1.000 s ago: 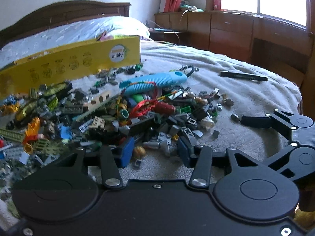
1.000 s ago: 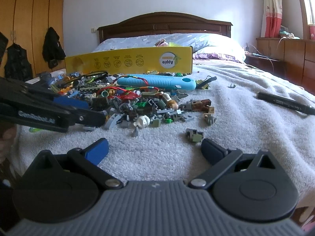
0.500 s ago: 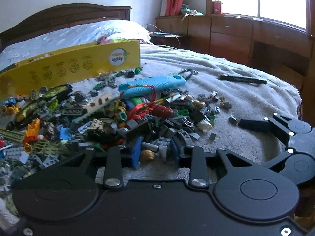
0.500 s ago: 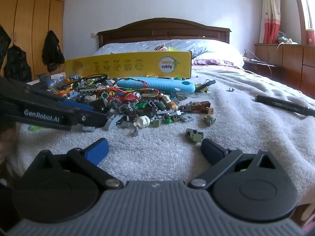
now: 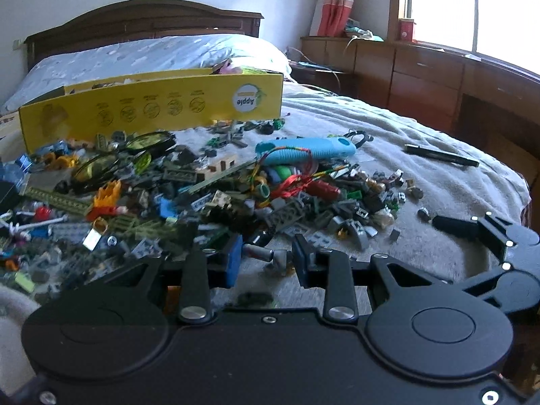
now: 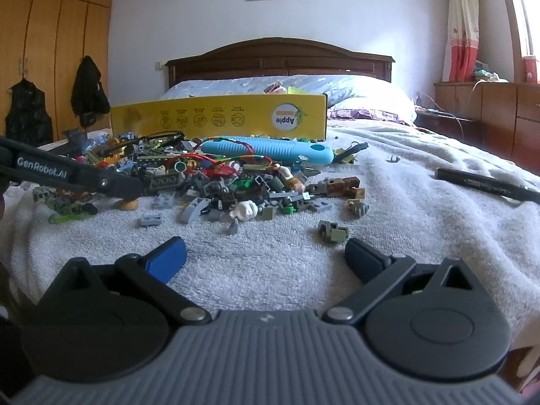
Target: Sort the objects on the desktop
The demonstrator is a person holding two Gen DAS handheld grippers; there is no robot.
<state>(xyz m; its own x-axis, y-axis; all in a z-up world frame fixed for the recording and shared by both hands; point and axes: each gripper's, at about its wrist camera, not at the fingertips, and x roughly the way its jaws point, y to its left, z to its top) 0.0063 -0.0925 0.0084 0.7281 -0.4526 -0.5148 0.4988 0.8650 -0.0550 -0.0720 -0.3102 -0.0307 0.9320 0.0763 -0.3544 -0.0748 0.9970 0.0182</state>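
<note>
Grey bar-shaped toy piece (image 5: 265,253) sits clamped in the left gripper (image 5: 266,260), apparently for sorting; the right gripper (image 6: 266,256) gapes empty.

A small grey and silver cylindrical plastic piece (image 5: 266,253) lies crosswise between the left jaws, clamped, just before the heap of mixed plastic bricks (image 5: 202,199).

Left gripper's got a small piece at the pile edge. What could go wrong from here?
1. The left gripper seems to pinch the small grey piece only by its ends; it may twist out and drop back into the brick pile.
2. The yellow box sits behind the pile; carrying low across it could snag the red cord.
</note>
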